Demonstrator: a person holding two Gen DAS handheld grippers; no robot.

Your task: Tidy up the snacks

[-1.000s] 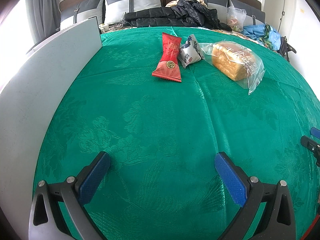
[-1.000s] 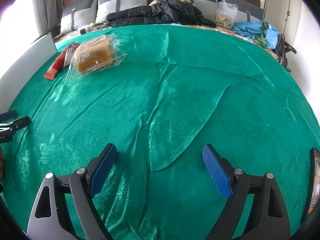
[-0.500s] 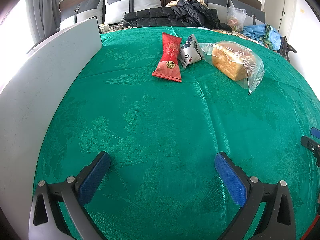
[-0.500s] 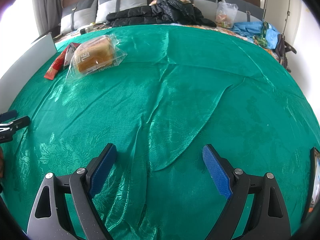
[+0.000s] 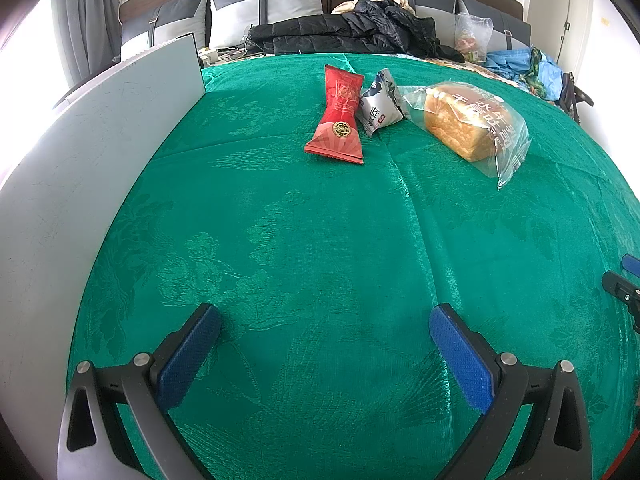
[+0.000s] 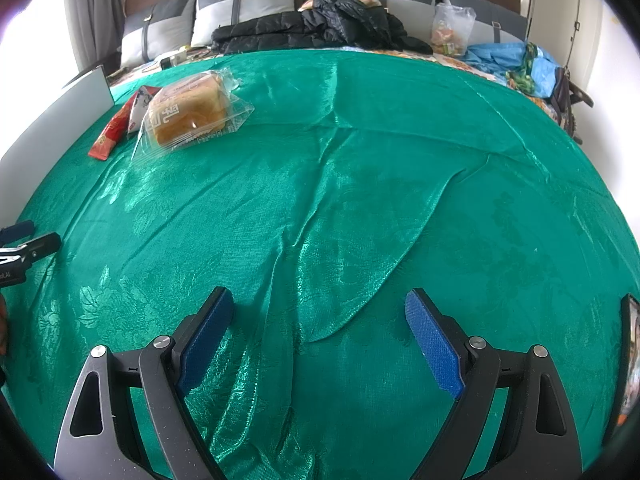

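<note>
We hold our left gripper [image 5: 325, 322] and right gripper [image 6: 319, 309] low over the green patterned cloth [image 5: 320, 248], both with jaws spread wide and empty. At twelve o'clock from the left gripper lie the red foil snack packet [image 5: 339, 118], the small white-and-blue pouch [image 5: 380, 106] touching it, and the clear-bagged bread loaf [image 5: 460, 126] toward one o'clock.

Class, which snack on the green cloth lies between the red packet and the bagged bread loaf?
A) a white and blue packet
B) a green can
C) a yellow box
A: the small white and blue snack packet lies between the red foil snack packet and the bread loaf in a clear plastic bag.
</note>
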